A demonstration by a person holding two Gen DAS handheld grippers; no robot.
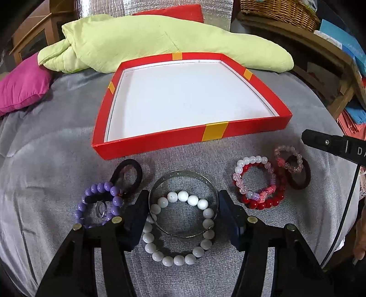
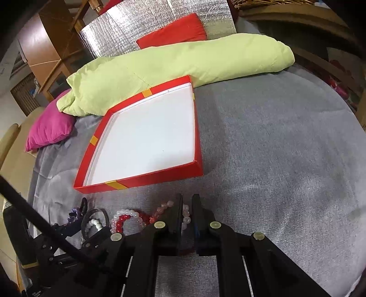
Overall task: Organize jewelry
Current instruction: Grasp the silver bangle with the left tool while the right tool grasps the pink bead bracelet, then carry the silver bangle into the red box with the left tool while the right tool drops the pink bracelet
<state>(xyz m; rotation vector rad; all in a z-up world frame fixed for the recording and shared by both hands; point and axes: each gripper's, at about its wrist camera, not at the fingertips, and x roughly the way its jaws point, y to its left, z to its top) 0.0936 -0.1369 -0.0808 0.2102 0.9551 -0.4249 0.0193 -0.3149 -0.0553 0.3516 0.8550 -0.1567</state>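
Observation:
A silver bangle lies on the grey bedcover, overlapping a white bead bracelet. My left gripper has a pad against each side of the bangle and is shut on it. To its left lie a purple bead bracelet, a small ring and a black hair tie. On the right are a red bead bracelet, a pale pink one and a dark hair tie. My right gripper hovers shut over them, holding nothing. The red box lies beyond.
A green quilt, a pink pillow and a red cushion lie behind the box. A wicker basket and wooden furniture stand at the right. Bare grey bedcover spreads right of the box.

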